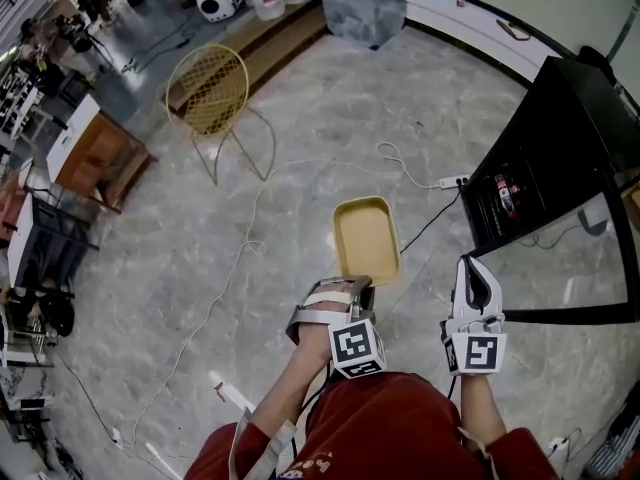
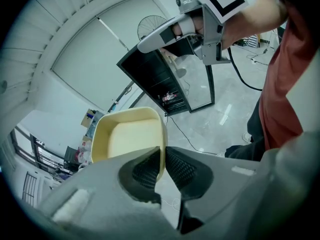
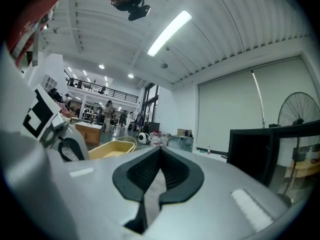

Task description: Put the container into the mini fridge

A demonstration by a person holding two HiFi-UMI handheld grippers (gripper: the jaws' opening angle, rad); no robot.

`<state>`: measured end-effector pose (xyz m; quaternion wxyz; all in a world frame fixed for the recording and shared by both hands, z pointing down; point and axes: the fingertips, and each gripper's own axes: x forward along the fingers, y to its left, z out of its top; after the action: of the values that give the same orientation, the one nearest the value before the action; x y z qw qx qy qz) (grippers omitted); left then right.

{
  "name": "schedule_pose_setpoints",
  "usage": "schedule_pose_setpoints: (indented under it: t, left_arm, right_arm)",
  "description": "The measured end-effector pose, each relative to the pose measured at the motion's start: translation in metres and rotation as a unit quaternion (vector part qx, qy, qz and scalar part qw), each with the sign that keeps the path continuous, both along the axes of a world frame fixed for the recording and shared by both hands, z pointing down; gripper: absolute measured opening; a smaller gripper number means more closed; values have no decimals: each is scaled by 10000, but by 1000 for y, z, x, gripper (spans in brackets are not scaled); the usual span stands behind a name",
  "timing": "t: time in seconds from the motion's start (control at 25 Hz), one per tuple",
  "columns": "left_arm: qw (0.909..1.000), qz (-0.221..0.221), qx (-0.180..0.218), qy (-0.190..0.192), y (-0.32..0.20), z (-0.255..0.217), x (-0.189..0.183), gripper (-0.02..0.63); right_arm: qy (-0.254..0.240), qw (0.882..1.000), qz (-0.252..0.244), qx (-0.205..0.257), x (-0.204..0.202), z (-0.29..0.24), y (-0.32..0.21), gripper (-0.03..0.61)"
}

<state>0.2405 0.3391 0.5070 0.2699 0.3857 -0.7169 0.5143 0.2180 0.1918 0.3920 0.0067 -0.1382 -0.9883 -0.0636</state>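
We carry the yellow container [image 1: 367, 238] by one rim only. The left gripper [image 1: 352, 286] is nearly closed, its ribbed pads pinching the thin side wall, and the tray juts out ahead at 12 o'clock. The right gripper [image 1: 472, 266] rides alongside at 3 o'clock, jaws pressed together on nothing.

The black mini fridge [image 1: 560, 158] stands on the floor at 2 o'clock from the tray. Its glass door [image 1: 560, 315] swings out toward us.

In our judgement the grip is the main hazard. A pinch on one edge leaves the far end free to sag, twist or slide out if we swing hard. The door frame is the next hazard, reaching across our path at 3 o'clock. A clipped corner there could lever the tray from the pads.

Underfoot, a black cable [image 1: 430, 223] runs from beneath the tray to a power strip [image 1: 452, 181] at 1 o'clock, enough to snag a shoe.

Room is otherwise generous. Bare marble floor [image 1: 320, 148] lies open from 10 to 12 o'clock, and the wire chair [image 1: 208, 90] sits well apart at 10. The cavity itself looks narrow, with something red already on a shelf.
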Motion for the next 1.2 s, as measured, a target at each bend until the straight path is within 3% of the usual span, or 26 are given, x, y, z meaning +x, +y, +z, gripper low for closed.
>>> schedule_pose_setpoints:
  t: [0.28,0.56,0.96,1.2]
  left_arm:
    - [10000,-14,-20,-32,39,4,-54,34]
    - [9999,35,91,-55,50,3,-93,34]
    - [9992,389,-10,-51,19,8,-153,34]
    - [9976,680,-115,1,-27,10,-214,34]
  right_arm:
    - [-120,9999,-25,22,-56,-7,38,2]
    - [-196,9997,158,-11,-88,-9,43,0]
    - [-40,9988,462,-160,-138,12,11,0]
    - [-29,9972,701,-243,-199,21,-36,0]
